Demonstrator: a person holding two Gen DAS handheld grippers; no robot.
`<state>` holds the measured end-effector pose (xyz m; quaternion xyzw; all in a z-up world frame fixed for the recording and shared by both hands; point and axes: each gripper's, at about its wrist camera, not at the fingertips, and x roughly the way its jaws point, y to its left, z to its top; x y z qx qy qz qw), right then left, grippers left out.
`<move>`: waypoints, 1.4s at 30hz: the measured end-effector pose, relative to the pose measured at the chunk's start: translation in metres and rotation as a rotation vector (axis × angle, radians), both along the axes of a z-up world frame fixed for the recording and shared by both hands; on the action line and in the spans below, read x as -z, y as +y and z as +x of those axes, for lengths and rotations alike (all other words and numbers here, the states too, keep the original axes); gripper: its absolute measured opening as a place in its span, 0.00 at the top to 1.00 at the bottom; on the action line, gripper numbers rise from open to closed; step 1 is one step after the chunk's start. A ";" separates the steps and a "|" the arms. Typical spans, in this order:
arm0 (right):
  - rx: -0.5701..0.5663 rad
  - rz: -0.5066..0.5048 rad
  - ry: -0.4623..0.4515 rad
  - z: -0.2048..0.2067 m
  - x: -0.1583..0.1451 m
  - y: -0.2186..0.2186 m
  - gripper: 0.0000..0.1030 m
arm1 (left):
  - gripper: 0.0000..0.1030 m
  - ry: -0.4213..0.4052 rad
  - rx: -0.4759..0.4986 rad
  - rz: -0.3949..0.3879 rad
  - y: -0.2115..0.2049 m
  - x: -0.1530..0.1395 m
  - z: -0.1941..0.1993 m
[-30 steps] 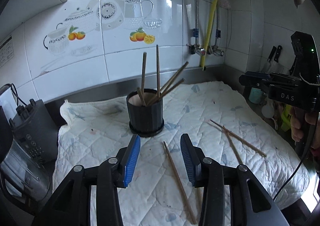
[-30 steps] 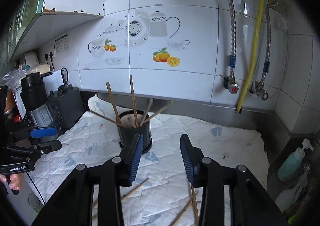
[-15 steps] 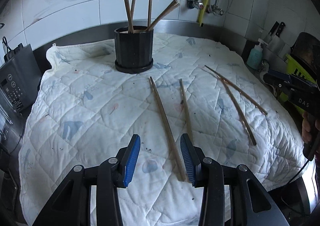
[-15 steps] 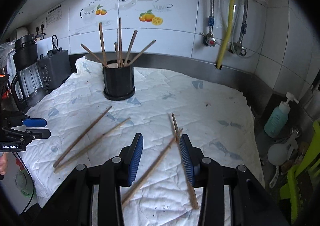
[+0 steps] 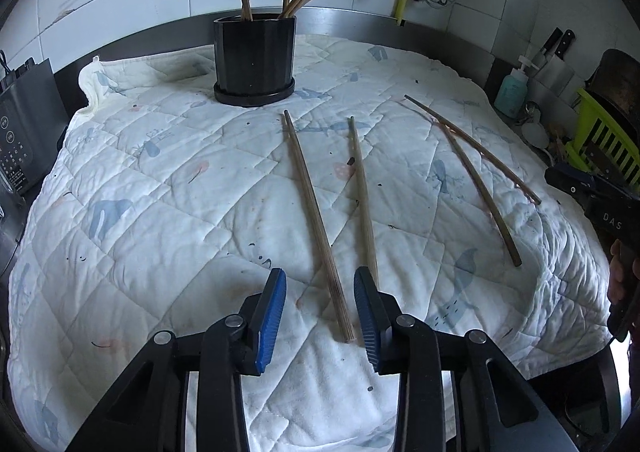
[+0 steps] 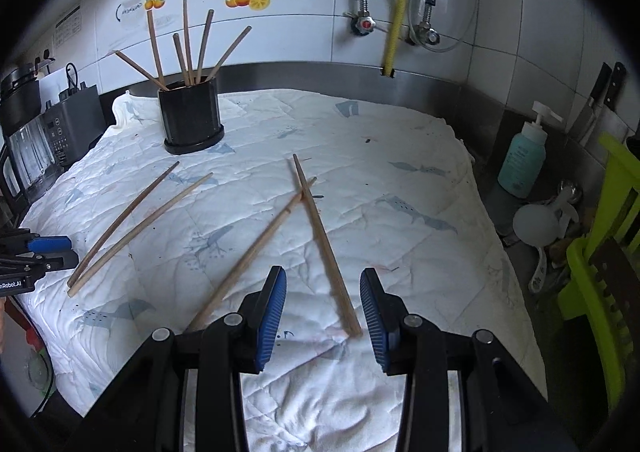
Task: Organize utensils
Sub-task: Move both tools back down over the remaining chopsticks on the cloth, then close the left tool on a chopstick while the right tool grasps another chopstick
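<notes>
Left-wrist view: the left gripper (image 5: 320, 308) hovers over a quilted white cloth (image 5: 160, 187), fingers spread wide and grasping nothing; the near end of one loose chopstick (image 5: 316, 219) lies between the blue pads (image 5: 272, 316), a second chopstick (image 5: 362, 191) just beside it at 1 o'clock. A crossed pair of chopsticks (image 5: 476, 171) lies toward 2 o'clock, and a black holder (image 5: 254, 59) with upright chopsticks stands at 11 o'clock near the tiled wall. Right-wrist view: the right gripper (image 6: 323, 312), likewise released and empty, straddles the near end of one stick of the crossed pair (image 6: 320, 236); the holder (image 6: 191, 115) sits at 11 o'clock, the other two sticks (image 6: 136, 219) at 10 o'clock, a soap bottle (image 6: 522, 159) at 2 o'clock.
</notes>
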<state>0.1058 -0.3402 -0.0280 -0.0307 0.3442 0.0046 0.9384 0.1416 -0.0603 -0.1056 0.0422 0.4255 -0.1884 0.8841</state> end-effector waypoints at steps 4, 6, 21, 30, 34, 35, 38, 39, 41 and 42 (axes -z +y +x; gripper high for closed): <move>0.035 0.035 0.000 -0.001 0.003 -0.010 0.59 | 0.74 0.020 -0.010 -0.014 -0.005 0.009 0.004; 0.047 0.043 0.002 -0.001 0.004 -0.014 0.59 | 0.75 0.022 -0.016 -0.011 -0.008 0.014 0.004; 0.067 0.071 0.039 0.001 0.020 -0.022 0.59 | 0.82 -0.083 -0.037 0.063 -0.024 0.021 -0.008; 0.080 0.089 0.059 0.004 0.031 -0.026 0.59 | 0.93 -0.077 -0.025 0.064 -0.017 0.018 0.000; 0.078 0.088 0.065 0.006 0.035 -0.028 0.59 | 0.94 -0.075 -0.031 0.043 -0.008 0.011 0.003; 0.076 0.088 0.066 0.006 0.036 -0.028 0.59 | 0.94 -0.080 -0.032 0.042 -0.005 0.008 0.004; 0.065 0.097 0.072 0.009 0.040 -0.027 0.59 | 0.94 -0.102 -0.041 0.048 0.000 -0.001 0.006; 0.063 0.096 0.073 0.010 0.040 -0.026 0.59 | 0.94 -0.104 -0.045 0.042 0.003 -0.004 0.006; 0.058 0.083 0.074 0.011 0.042 -0.022 0.65 | 0.94 -0.112 -0.050 0.036 0.006 -0.009 0.008; 0.058 0.073 0.076 0.012 0.043 -0.020 0.66 | 0.94 -0.117 -0.051 0.035 0.006 -0.010 0.009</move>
